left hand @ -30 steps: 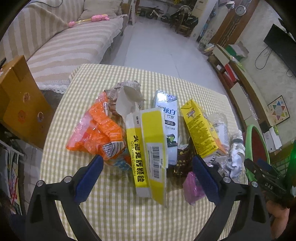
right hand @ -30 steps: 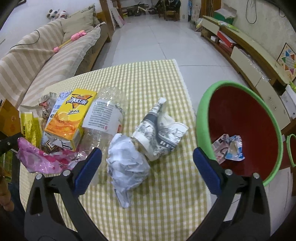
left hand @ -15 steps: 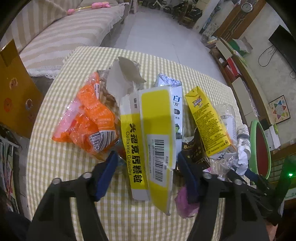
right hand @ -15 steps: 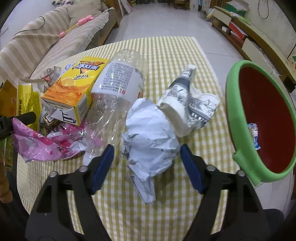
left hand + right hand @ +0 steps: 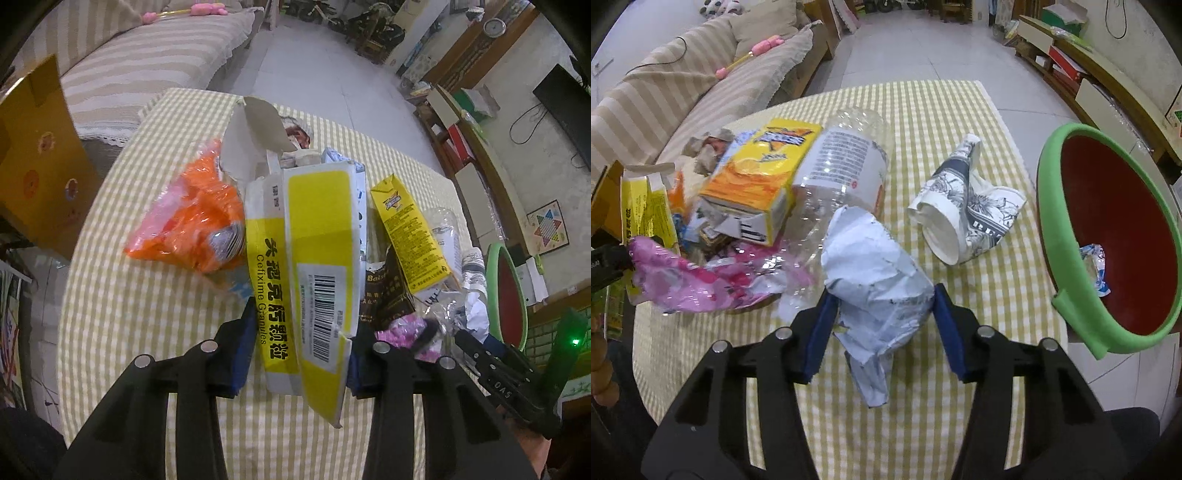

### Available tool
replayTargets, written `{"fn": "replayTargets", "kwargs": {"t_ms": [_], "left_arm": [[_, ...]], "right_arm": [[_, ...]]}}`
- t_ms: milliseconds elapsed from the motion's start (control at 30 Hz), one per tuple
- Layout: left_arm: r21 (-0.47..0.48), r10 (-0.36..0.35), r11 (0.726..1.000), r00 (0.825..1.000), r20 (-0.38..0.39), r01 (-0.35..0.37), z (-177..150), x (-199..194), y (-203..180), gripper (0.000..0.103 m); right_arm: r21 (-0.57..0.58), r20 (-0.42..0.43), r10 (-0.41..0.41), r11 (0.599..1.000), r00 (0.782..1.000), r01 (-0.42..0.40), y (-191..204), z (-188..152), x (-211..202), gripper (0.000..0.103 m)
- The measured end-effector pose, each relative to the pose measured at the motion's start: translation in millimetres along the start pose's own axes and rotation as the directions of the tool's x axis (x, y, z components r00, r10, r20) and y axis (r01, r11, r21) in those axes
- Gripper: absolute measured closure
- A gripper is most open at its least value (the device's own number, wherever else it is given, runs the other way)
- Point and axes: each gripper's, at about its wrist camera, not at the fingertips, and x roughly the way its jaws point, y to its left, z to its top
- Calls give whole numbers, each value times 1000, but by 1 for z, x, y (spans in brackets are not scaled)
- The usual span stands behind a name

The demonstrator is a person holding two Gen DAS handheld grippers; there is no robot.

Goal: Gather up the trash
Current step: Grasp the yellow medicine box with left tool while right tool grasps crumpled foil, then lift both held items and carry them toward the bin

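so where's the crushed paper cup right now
In the right wrist view the crushed paper cup lies on the checked tablecloth, right of centre, between the clear plastic bottle and the green-rimmed bin.

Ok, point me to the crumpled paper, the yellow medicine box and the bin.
crumpled paper (image 5: 875, 280), right wrist view, on the middle of the wad between the blue pads.
yellow medicine box (image 5: 317, 236), left wrist view, on its broad yellow face above the barcode.
bin (image 5: 1071, 306), right wrist view, on its green near rim.
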Motion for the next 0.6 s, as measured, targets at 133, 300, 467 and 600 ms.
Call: {"fn": "replayTargets", "kwargs": {"t_ms": [133, 300, 467, 600], "left_arm": [[-1, 0, 1000, 999, 35, 0, -4, -20, 4, 66], [15, 9, 1000, 995, 97, -10, -4, -48, -5, 66], [53, -11, 999, 991, 135, 4, 0, -69, -24, 66], [104, -32, 994, 988, 150, 16, 2, -78, -51, 66]], "right_arm": [[-1, 33, 19, 1000, 999, -19, 3, 2, -16, 52], [-6, 86, 34, 999, 996, -34, 4, 8, -40, 52], [1, 132, 40, 999, 990, -40, -1, 12, -60, 52], [12, 164, 32, 999, 986, -34, -11, 15, -75, 52]]}}
